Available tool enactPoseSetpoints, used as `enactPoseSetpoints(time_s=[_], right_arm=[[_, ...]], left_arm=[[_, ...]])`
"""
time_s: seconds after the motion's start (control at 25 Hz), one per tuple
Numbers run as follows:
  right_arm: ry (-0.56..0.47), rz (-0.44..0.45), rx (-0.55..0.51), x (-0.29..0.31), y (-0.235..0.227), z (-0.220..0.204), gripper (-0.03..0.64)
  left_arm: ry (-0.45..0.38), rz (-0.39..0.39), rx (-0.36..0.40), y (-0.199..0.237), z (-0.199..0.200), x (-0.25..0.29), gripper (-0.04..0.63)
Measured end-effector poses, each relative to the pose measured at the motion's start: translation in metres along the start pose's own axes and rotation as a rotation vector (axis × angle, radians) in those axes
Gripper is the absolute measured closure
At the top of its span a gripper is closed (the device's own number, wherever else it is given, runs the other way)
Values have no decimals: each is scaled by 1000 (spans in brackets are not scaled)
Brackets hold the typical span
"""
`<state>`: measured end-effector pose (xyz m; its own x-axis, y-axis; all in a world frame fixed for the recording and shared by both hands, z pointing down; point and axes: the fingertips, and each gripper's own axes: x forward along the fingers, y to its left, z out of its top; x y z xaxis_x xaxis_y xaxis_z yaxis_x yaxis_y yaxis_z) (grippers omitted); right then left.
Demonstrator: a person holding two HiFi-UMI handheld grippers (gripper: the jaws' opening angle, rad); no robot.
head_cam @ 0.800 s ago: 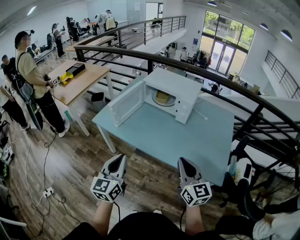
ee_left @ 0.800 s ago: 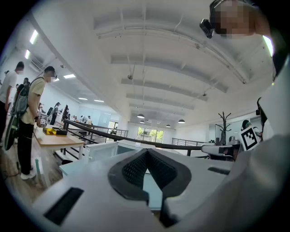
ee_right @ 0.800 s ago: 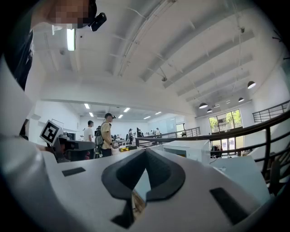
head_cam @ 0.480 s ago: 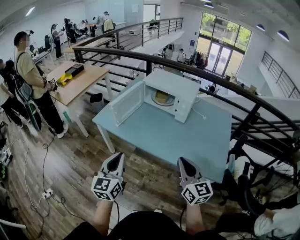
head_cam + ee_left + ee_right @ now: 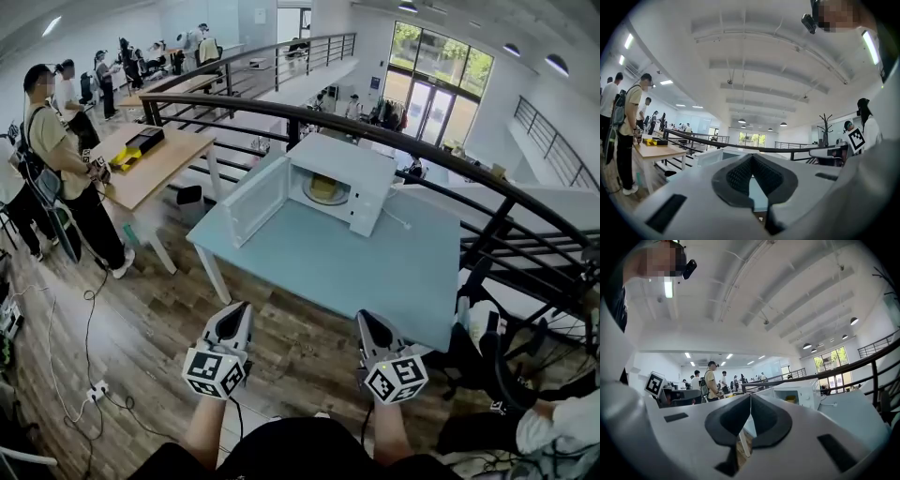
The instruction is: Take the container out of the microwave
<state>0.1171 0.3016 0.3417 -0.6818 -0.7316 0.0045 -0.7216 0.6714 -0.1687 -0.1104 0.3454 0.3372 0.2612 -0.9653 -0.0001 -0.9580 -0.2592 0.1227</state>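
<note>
I held my left tongs [image 5: 240, 311] and right tongs [image 5: 365, 319] side by side above the brown wooden floor [image 5: 159, 319], each pair closed with nothing between, just short of the pale blue rectangular counter [image 5: 347, 272]. On its far side stood a white box-shaped microwave [image 5: 361, 169], its door [image 5: 255, 202] swung open leftward. The round yellow container [image 5: 325, 189] sat inside, well apart from both tongs.
</note>
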Motion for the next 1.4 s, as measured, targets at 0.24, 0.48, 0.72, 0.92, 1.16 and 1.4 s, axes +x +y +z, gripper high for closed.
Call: enactPoseSetpoints(time_s=[0.24, 0.48, 0.72, 0.92, 1.16, 1.4], right_arm=[[24, -4, 26, 1, 21, -10, 611], [30, -5, -12, 3, 49, -15, 611], [26, 14, -5, 4, 62, -14, 611], [21, 30, -9, 10, 68, -14, 611], [33, 34, -4, 23, 63, -17, 611], [27, 52, 10, 52, 42, -20, 611]], left_arm=[[20, 23, 6, 20, -7, -19, 589], [-3, 25, 7, 38, -5, -38, 589], [-8, 27, 3, 45, -6, -48, 589], [-7, 29, -2, 51, -9, -53, 589], [-2, 10, 4, 51, -14, -45, 588], [-13, 9, -16, 61, -15, -20, 588]])
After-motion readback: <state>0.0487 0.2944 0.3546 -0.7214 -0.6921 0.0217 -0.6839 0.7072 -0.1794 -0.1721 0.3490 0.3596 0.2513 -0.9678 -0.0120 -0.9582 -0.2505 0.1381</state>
